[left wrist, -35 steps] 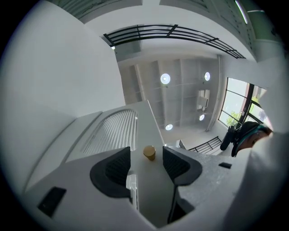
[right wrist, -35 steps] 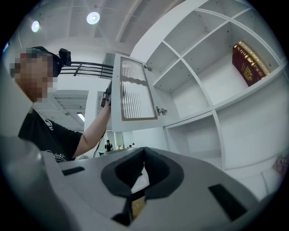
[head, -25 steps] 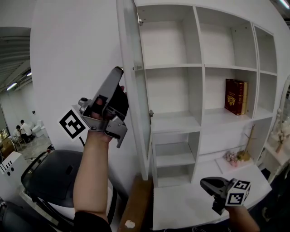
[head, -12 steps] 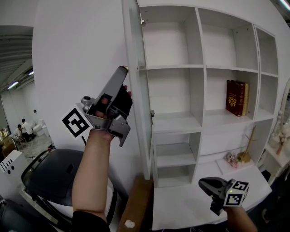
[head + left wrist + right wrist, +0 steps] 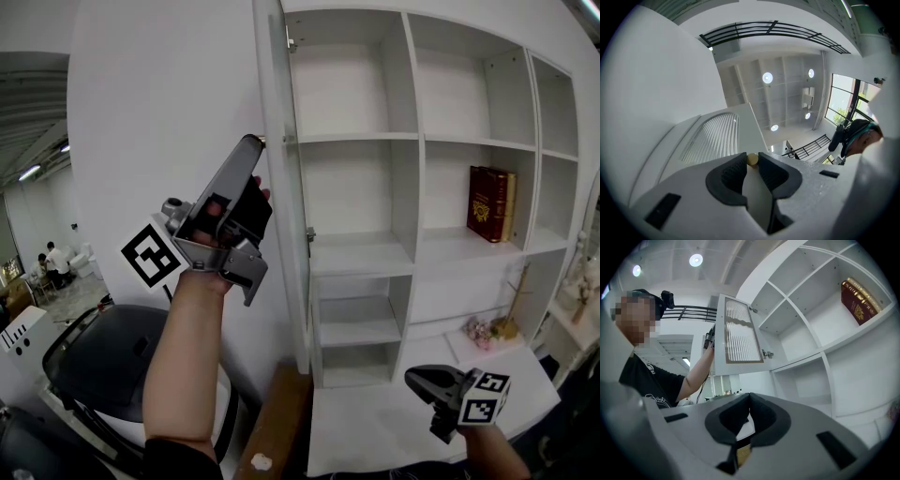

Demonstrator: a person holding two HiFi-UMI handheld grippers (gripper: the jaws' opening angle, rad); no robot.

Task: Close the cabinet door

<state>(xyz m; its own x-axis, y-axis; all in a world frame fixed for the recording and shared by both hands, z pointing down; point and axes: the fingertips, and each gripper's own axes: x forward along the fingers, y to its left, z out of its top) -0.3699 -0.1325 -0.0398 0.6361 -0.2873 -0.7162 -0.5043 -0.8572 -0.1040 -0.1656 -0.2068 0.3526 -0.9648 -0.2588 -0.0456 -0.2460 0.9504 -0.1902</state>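
The white cabinet door [image 5: 281, 187] stands open, edge-on to me, left of the open shelves [image 5: 361, 255]. My left gripper [image 5: 251, 142] is raised against the door's outer face, its jaws shut on a small brass knob [image 5: 753, 159] next to the ribbed glass panel [image 5: 712, 140]. My right gripper [image 5: 412, 377] hangs low at the right, in front of the bottom shelf, and nothing is in it. Its pads meet at the tips [image 5: 749, 397]. In the right gripper view the door [image 5: 738, 341] shows with an arm reaching up to its edge.
A dark red book [image 5: 489, 201] stands on a right-hand shelf. Small ornaments [image 5: 487, 326] lie on the low ledge at the right. A brown cardboard piece [image 5: 277, 422] leans below the door. A dark rounded seat [image 5: 94, 347] is at the lower left.
The door's edge and my left gripper on the knob sit slightly further right than a second ago. The right gripper has barely shifted.
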